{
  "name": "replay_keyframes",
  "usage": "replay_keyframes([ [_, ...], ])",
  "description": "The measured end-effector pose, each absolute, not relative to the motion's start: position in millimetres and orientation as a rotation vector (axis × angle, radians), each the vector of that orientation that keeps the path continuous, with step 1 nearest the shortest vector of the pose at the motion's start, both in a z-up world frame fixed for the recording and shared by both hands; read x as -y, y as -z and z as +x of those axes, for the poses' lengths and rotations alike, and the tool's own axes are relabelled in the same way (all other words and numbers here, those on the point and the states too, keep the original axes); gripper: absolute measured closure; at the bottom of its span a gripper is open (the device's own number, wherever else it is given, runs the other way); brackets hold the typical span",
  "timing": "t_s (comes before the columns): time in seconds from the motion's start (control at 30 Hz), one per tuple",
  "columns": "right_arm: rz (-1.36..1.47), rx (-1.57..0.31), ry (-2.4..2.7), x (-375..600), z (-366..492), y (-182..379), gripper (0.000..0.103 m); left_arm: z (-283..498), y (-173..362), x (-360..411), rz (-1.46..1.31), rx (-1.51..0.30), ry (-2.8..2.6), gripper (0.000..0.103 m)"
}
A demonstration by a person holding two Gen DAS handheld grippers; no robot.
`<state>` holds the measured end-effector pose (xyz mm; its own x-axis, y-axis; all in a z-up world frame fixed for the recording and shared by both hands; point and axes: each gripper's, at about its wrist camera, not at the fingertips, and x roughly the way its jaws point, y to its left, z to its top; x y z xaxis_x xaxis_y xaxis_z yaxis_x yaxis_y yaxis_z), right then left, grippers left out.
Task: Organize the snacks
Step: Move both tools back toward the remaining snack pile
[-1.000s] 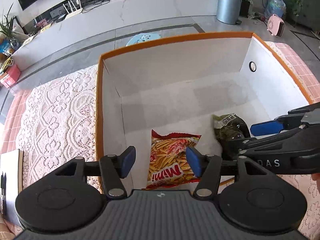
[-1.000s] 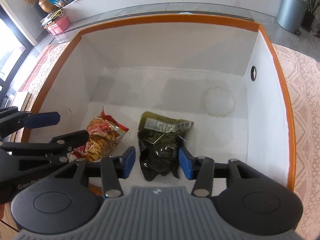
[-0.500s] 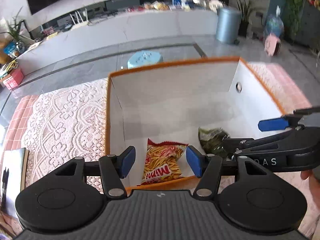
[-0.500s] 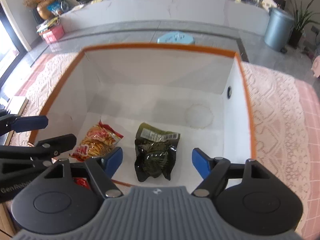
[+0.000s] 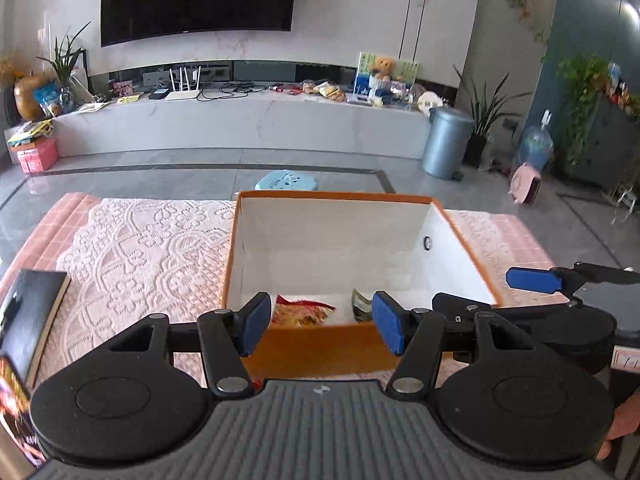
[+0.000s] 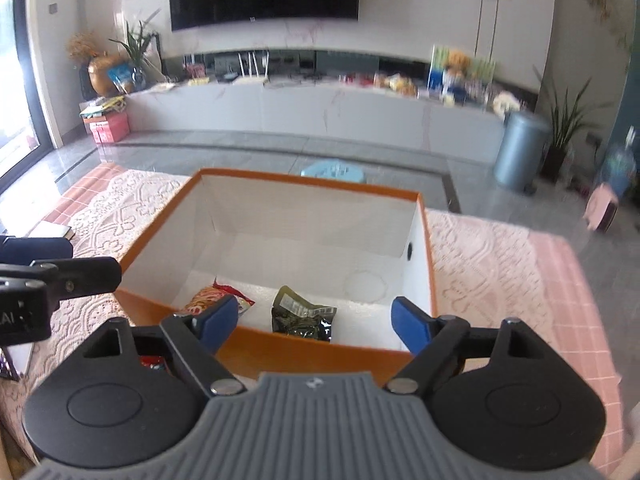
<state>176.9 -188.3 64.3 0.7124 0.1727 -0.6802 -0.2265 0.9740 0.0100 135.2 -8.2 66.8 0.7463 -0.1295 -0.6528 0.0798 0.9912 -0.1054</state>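
An orange-rimmed white box [image 5: 452, 216] [image 6: 424, 216] stands on the lace-covered table. Inside lie a red and yellow snack bag [image 5: 302, 314] [image 6: 208, 296] at the near left and a dark green packet [image 5: 360, 304] [image 6: 302, 316] beside it. My left gripper [image 5: 320, 326] is open and empty, held before the box's near wall. My right gripper [image 6: 314, 322] is wide open and empty, also at the near wall. Each gripper shows at the edge of the other's view: the right one [image 5: 532, 280], the left one [image 6: 60, 276].
A dark book [image 5: 28, 312] lies on the lace cloth [image 5: 140, 248] at the left. A red item [image 6: 154, 362] peeks out under the right gripper. Beyond the table are a blue stool [image 5: 288, 180], a grey bin [image 5: 446, 144] and a long white TV bench.
Both grippers have pulled back and up out of the box and now look level across the room. The right jaws have opened wider. Both snacks stay in the box.
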Motion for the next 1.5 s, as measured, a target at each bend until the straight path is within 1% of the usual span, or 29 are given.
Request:
replay_keyframes([
  [0.17, -0.073, -0.690, -0.217, 193.3, 135.1, -72.7, 0.021, 110.7, -69.8, 7.1, -0.095, -0.724, 0.125, 0.034],
  [0.33, -0.054, -0.667, -0.216, 195.4, 93.3, -69.5, 0.021, 87.1, -66.6, 5.8, -0.111, -0.718, 0.133, 0.034],
  [0.5, -0.026, -0.660, -0.214, 196.0, 58.6, -59.3, 0.021, 62.6, -57.3, 0.3, -0.140, -0.723, 0.177, 0.034],
  [0.63, -0.018, -0.658, -0.197, 195.4, 38.2, -47.6, 0.021, 51.5, -45.4, -6.1, -0.191, -0.776, 0.219, 0.034],
  [0.77, 0.008, -0.689, -0.200, 197.7, 19.6, -31.3, 0.021, 44.6, -32.5, -9.2, -0.185, -0.822, 0.218, 0.031],
  [0.9, -0.011, -0.700, -0.200, 199.0, 11.3, -22.2, 0.021, 41.1, -19.2, -22.3, -0.249, -0.856, 0.236, 0.031],
  [1.03, -0.020, -0.698, -0.190, 202.2, 4.2, -12.2, 0.021, 39.5, -10.3, -34.9, -0.300, -0.843, 0.246, 0.031],
  [1.33, -0.011, -0.712, -0.162, 207.3, 10.4, -0.9, 0.021, 51.1, 6.9, -46.7, -0.204, -0.884, 0.153, 0.031],
  [1.5, -0.020, -0.735, -0.185, 204.7, 16.4, 8.6, 0.020, 61.4, 21.7, -56.7, -0.194, -0.906, 0.118, 0.031],
])
